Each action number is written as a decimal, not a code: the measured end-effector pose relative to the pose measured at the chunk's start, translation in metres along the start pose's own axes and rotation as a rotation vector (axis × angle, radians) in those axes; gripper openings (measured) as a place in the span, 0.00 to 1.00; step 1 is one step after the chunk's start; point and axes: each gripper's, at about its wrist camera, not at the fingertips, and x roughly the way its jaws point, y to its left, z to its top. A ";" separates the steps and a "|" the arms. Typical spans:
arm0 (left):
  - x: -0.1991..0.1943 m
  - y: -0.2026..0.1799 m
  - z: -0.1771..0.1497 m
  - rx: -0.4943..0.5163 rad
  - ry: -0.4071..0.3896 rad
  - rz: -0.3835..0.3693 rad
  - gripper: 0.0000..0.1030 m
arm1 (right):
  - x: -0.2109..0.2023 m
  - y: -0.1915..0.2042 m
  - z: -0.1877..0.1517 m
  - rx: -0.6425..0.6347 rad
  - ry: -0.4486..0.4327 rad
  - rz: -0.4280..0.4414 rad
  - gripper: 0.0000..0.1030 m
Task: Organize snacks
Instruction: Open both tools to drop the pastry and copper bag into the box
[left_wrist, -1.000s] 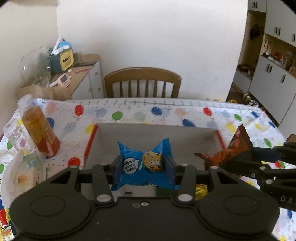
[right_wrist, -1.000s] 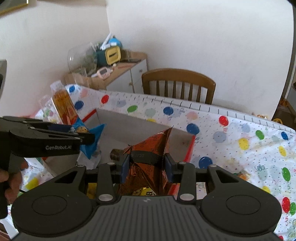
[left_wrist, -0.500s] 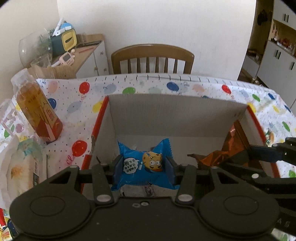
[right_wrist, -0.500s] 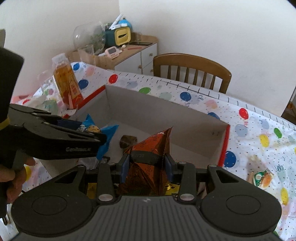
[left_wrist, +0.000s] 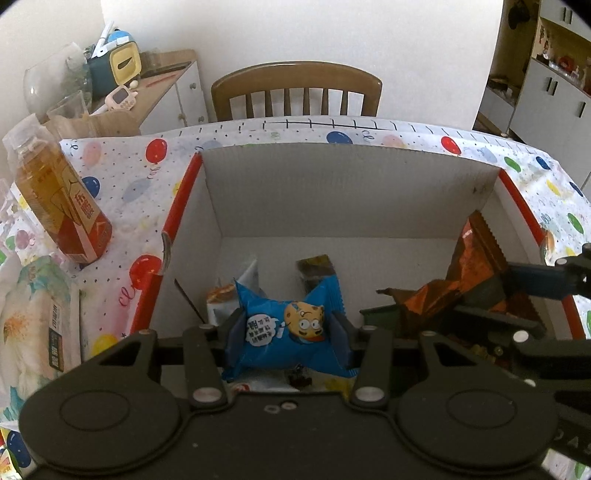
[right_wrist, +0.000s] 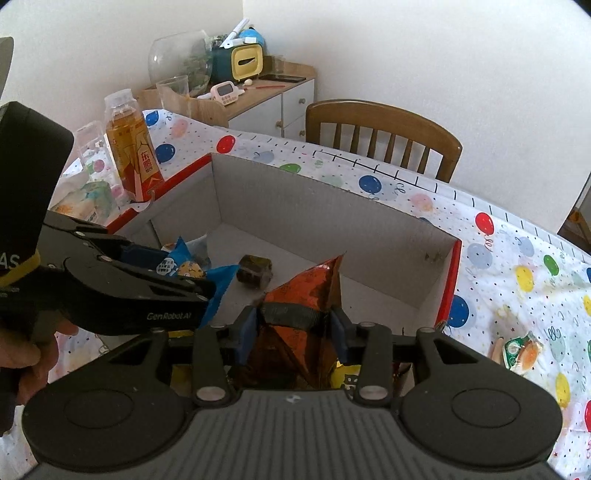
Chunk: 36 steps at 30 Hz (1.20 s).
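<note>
A blue cookie packet (left_wrist: 266, 332) with a cartoon face sits between the pads of my left gripper (left_wrist: 287, 325), which is shut on it low inside the cardboard box (left_wrist: 332, 192). An orange foil packet (right_wrist: 303, 291) stands pinched in my right gripper (right_wrist: 293, 326), whose jaws are opening slightly while the pads still touch the foil. Both grippers hang side by side over the box floor, the left gripper (right_wrist: 199, 284) to the left of the right one. Below them lie a brown wrapped snack (right_wrist: 255, 271) and a few other packets.
A bottle of amber tea (left_wrist: 62, 195) and a tissue pack (left_wrist: 33, 314) stand left of the box on the balloon tablecloth. A small green snack (right_wrist: 521, 349) lies on the cloth to the right. A wooden chair (left_wrist: 295, 88) stands beyond the table's far edge.
Both grippers have sunk from above the box rim down into the box, each still carrying its packet. The box walls now fill much more of both views.
</note>
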 end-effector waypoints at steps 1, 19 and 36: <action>0.000 0.000 0.000 0.000 0.001 0.000 0.46 | -0.001 0.000 0.000 -0.002 -0.001 0.000 0.41; -0.045 -0.012 -0.001 0.010 -0.094 -0.012 0.71 | -0.050 -0.010 -0.009 0.031 -0.068 0.045 0.61; -0.105 -0.040 -0.012 -0.018 -0.199 -0.039 0.84 | -0.126 -0.054 -0.026 0.115 -0.180 0.114 0.79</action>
